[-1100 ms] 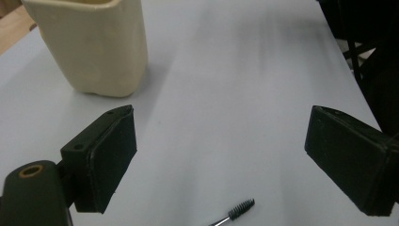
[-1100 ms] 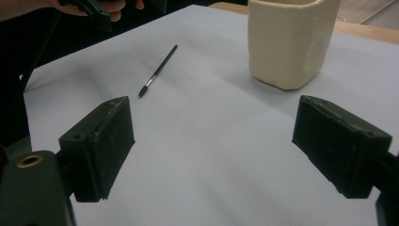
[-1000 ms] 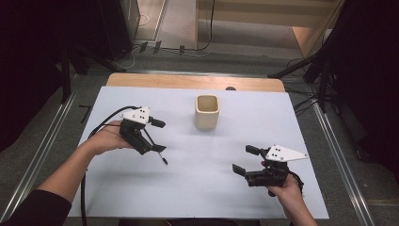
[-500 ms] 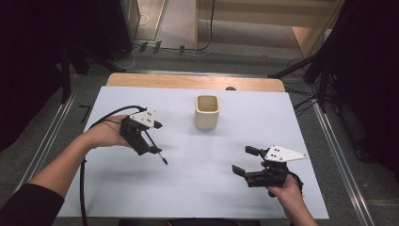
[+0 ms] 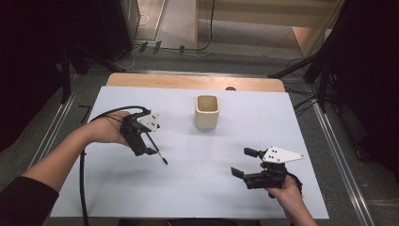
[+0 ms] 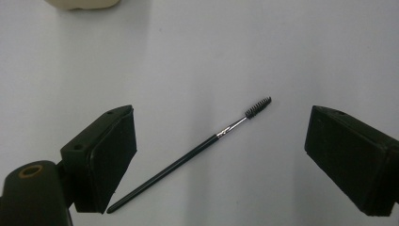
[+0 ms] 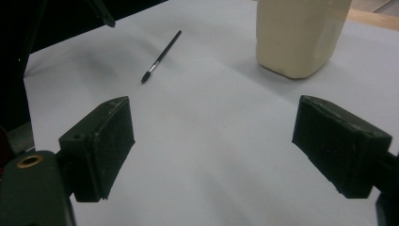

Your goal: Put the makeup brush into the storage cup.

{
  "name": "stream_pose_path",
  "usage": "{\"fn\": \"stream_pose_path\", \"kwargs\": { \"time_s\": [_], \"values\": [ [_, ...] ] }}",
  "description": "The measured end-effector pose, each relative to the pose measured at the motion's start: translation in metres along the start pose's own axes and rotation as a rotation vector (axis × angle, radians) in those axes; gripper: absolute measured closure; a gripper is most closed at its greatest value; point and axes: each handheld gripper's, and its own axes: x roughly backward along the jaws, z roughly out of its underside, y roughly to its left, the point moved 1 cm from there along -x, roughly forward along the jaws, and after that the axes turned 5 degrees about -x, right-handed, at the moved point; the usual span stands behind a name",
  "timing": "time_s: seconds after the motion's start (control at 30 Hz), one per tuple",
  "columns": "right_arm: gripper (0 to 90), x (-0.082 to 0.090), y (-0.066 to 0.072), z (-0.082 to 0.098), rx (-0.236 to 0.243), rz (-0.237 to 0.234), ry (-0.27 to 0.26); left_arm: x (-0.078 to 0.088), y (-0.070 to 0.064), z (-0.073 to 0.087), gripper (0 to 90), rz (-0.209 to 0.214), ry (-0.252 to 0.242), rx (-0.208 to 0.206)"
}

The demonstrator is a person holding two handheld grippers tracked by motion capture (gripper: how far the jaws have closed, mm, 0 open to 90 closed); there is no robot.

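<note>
A thin black spoolie brush (image 5: pixel 157 151) lies flat on the white table (image 5: pixel 263 122), bristle tip toward the person. My left gripper (image 5: pixel 143 143) hovers just over its handle end, open. In the left gripper view the brush (image 6: pixel 188 157) lies slanted between the wide-apart jaws of that gripper (image 6: pixel 221 134), touching neither. My right gripper (image 5: pixel 241 161) is held near the front right, open with nothing in it (image 7: pixel 211 127). From the right gripper view the brush (image 7: pixel 162 55) lies far off at the upper left.
A cream square cup (image 5: pixel 207 112) stands upright at the middle back of the table, also seen as the cup (image 7: pixel 301 33) and the cup's base (image 6: pixel 82 4). A black cable (image 5: pixel 84 165) trails from the left gripper. A wooden strip (image 5: pixel 188 81) runs along the far edge.
The left gripper has turned a little in the hand and shifted slightly left above the brush. The brush, the cup and the right gripper have stayed put.
</note>
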Motion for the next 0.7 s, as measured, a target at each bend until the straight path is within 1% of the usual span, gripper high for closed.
{"fn": "stream_pose_path", "kwargs": {
  "time_s": [0.1,0.13,0.17,0.23,0.3,0.43,0.47,0.5,0.57,0.7],
  "values": [
    [14.1,-0.001,0.000,0.000,0.010,0.001,0.008,-0.001,0.001,-0.001,9.7,0.011,0.065,-0.044],
    [14.1,-0.001,0.001,0.000,0.010,-0.001,0.011,-0.001,0.002,-0.002,9.7,0.009,0.079,-0.048],
    [14.1,-0.001,0.001,0.001,0.012,0.000,0.011,-0.001,0.004,-0.002,9.7,0.010,0.081,-0.044],
    [14.1,-0.002,0.001,0.001,0.011,-0.001,0.014,-0.002,0.006,-0.002,9.7,0.012,0.065,-0.049],
    [14.1,-0.002,0.002,0.001,0.010,0.001,0.019,-0.002,0.007,-0.001,9.7,0.028,0.045,-0.057],
    [14.1,-0.002,0.002,0.001,0.015,0.007,0.024,-0.004,0.009,0.003,9.7,0.059,0.011,-0.115],
    [14.0,-0.002,0.002,0.001,0.015,0.006,0.024,-0.004,0.010,0.005,9.6,0.071,-0.003,-0.145],
    [14.1,-0.002,0.002,0.001,0.016,0.005,0.025,-0.005,0.010,0.005,9.7,0.070,-0.013,-0.158],
    [14.1,-0.001,0.002,0.001,0.018,0.002,0.021,-0.007,0.011,0.006,9.7,0.082,-0.036,-0.185],
    [14.1,-0.002,0.002,0.001,0.019,0.001,0.023,-0.009,0.012,0.006,9.7,0.089,-0.059,-0.245]
  ]
}}
